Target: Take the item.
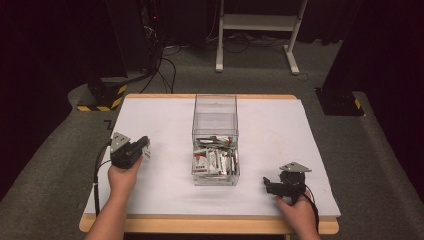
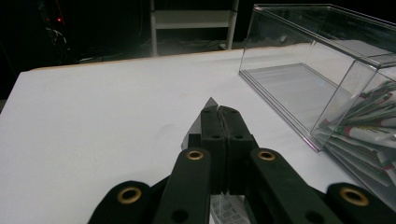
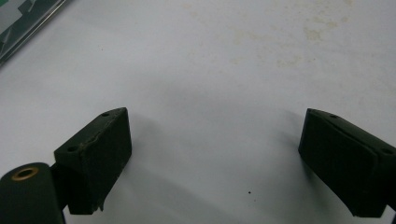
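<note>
On the white table's left side, my left gripper (image 1: 144,144) is shut on a small silvery-white sachet (image 1: 147,152). In the left gripper view the two black jaws (image 2: 219,112) are pressed together, and the sachet (image 2: 196,128) pokes out beside and below them. A clear plastic box (image 1: 215,107) stands at the table's middle, with several red-and-white sachets (image 1: 215,161) heaped in its near end. Seen from the left gripper, the box (image 2: 299,70) lies to the right. My right gripper (image 1: 268,185) rests low at the front right, open with only bare table between its fingers (image 3: 215,154).
The white table top (image 1: 165,120) has bare room left and right of the box. Beyond its far edge are a white frame's legs (image 1: 257,30), cables on the floor and yellow-black striped bases (image 1: 102,97). The surroundings are dark.
</note>
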